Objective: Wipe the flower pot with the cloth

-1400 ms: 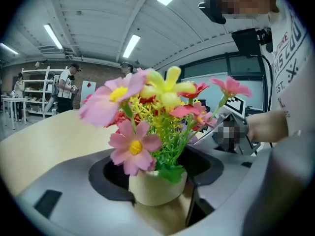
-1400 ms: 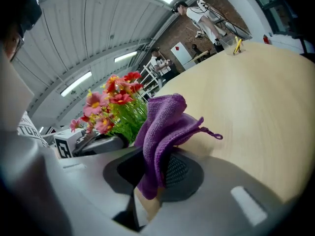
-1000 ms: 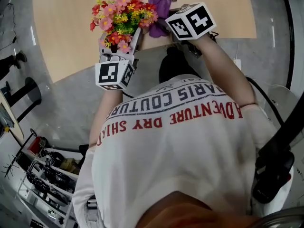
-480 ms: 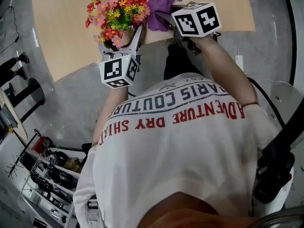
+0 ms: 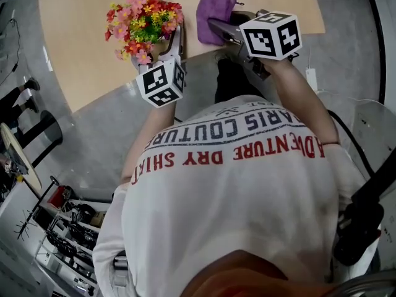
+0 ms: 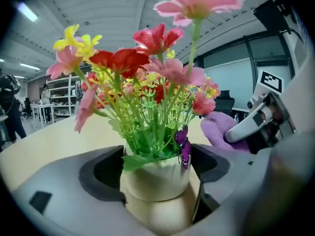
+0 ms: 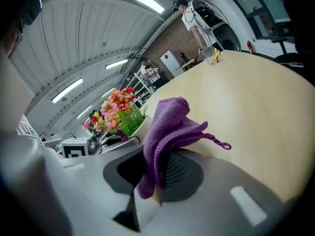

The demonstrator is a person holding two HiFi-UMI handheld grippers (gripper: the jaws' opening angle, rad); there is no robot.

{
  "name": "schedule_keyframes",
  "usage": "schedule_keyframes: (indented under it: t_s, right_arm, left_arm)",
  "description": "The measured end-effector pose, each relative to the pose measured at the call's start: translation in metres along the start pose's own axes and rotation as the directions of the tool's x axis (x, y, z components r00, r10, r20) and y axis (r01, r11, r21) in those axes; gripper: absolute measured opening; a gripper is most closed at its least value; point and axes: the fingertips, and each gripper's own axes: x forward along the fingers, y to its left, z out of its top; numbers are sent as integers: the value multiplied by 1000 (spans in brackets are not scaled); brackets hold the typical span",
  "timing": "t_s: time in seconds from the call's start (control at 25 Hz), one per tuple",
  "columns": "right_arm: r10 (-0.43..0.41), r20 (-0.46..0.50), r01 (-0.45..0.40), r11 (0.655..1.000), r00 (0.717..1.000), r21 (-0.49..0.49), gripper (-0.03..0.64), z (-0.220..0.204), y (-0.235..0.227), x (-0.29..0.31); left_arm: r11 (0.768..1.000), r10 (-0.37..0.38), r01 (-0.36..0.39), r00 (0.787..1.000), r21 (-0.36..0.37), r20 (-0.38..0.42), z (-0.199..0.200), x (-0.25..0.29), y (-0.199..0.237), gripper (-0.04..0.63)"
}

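A small white flower pot [image 6: 156,178] with pink, red and yellow artificial flowers [image 5: 141,26] stands on the light wooden table [image 5: 80,48]. My left gripper [image 5: 158,46] has the pot between its jaws, which stand spread, with thin gaps beside the pot's sides. The pot rests on the table by itself. To the right, my right gripper [image 5: 218,30] is shut on a purple cloth [image 5: 213,10]. In the right gripper view the cloth [image 7: 170,127] bunches up out of the jaws, clear of the flowers [image 7: 117,111]. In the head view the flowers hide the pot.
The person's white shirt fills the lower head view. The table's curved front edge [image 5: 117,91] runs just under both grippers. A cluttered wire rack [image 5: 62,228] and black stands [image 5: 28,125] are on the floor at the left. Far shelves and people show in both gripper views.
The cloth was against the flowers and now sits apart to their right, carried there by the right gripper. The left gripper's jaws have spread around the pot.
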Motion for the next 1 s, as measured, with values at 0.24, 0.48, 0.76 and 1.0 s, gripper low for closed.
schedule_keyframes:
  t_s: [0.24,0.48,0.76,1.0]
  right_arm:
    - [76,-5,-76,997,997,-2,66,-4,12,-2]
    - [128,-8,-128,992,992,0,66,14,21,2]
    - [184,-46,-184,983,982,-12,64,47,24,16]
    - [183,-122,-188,982,976,-32,65,50,20,40]
  left_arm:
    - [986,-151,152,988,68,-7,-3,-4,2,426]
    - [933,-323,326,945,152,-41,0,-7,4,426]
    - [848,-473,487,873,208,-114,3,-4,9,426]
    - [825,-513,522,853,217,-97,5,3,11,426]
